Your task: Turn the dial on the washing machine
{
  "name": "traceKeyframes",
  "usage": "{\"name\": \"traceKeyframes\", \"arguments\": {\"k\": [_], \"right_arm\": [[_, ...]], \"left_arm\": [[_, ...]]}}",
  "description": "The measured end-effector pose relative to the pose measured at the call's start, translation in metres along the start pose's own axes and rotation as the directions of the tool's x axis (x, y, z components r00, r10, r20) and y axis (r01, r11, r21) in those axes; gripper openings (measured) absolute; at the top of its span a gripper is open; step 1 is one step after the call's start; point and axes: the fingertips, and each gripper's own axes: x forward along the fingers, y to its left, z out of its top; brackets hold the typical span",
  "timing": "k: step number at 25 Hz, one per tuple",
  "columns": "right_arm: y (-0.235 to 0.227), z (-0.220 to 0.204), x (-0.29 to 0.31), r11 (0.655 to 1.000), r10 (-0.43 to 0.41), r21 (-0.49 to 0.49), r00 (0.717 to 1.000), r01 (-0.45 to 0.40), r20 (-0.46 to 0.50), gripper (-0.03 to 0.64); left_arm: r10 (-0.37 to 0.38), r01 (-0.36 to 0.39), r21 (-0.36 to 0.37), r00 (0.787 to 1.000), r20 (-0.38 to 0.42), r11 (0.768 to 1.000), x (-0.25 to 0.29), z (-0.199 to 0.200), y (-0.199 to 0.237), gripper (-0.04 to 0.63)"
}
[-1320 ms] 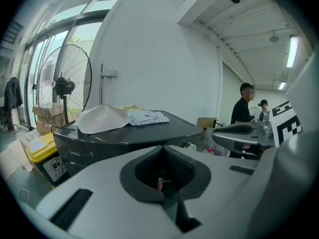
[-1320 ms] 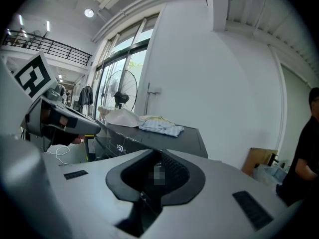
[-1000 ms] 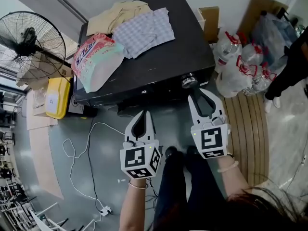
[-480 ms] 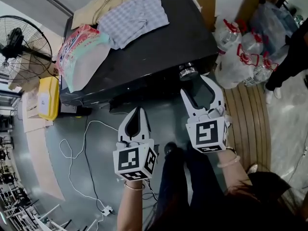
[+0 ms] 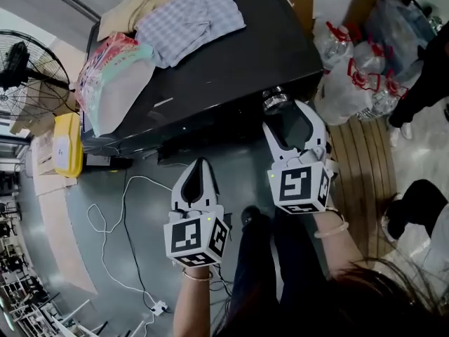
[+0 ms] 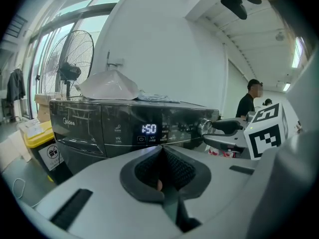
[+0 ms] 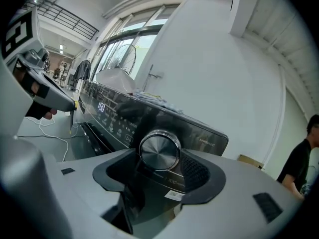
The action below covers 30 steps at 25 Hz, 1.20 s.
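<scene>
The dark washing machine [image 5: 231,69] has a silver dial [image 5: 274,101] at the right end of its front panel. My right gripper [image 5: 290,119] is open just in front of that dial. Its jaws have just been opening. In the right gripper view the dial [image 7: 159,151] stands in the wide gap of the gripper [image 7: 159,171], and neither pad touches it. My left gripper [image 5: 199,163] is shut and empty, hanging lower left of the panel. In the left gripper view the left gripper [image 6: 162,158] faces the lit display [image 6: 148,128].
Folded cloths [image 5: 189,20] and a detergent bag [image 5: 112,83] lie on the machine's top. A fan [image 5: 21,58] and a yellow bin [image 5: 62,146] stand at the left. A white cable [image 5: 119,209] runs over the floor. Bags of bottles [image 5: 351,62] and a person [image 5: 421,83] are at the right.
The right gripper's jaws were closed around the dial; they have spread wide and let go of it. Both grippers have dropped a little. The left one has stayed shut.
</scene>
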Motion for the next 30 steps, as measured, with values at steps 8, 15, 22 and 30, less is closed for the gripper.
{"name": "traceKeyframes", "arguments": {"k": [8,15,22,30], "right_arm": [[-0.003,-0.005,0.006,0.999,-0.016,0.042,1.0,0.016,-0.012,0.282],[-0.004,-0.006,0.008,0.929,0.033,0.368,0.998,-0.048,0.047,0.281],[-0.005,-0.008,0.008,0.913,0.032,0.404,0.998,-0.053,0.057,0.284],[0.003,0.0,0.008,0.982,0.008,0.187,1.0,-0.013,0.027,0.324]], "left_arm": [[0.0,-0.001,-0.01,1.0,-0.007,1.0,0.007,-0.001,0.002,0.018],[0.0,0.0,-0.018,1.0,-0.011,1.0,0.013,-0.003,0.001,0.018],[-0.001,0.001,-0.019,1.0,-0.012,1.0,0.015,-0.004,-0.001,0.017],[-0.006,0.006,-0.011,1.0,-0.025,1.0,0.015,-0.008,-0.003,0.018]]}}
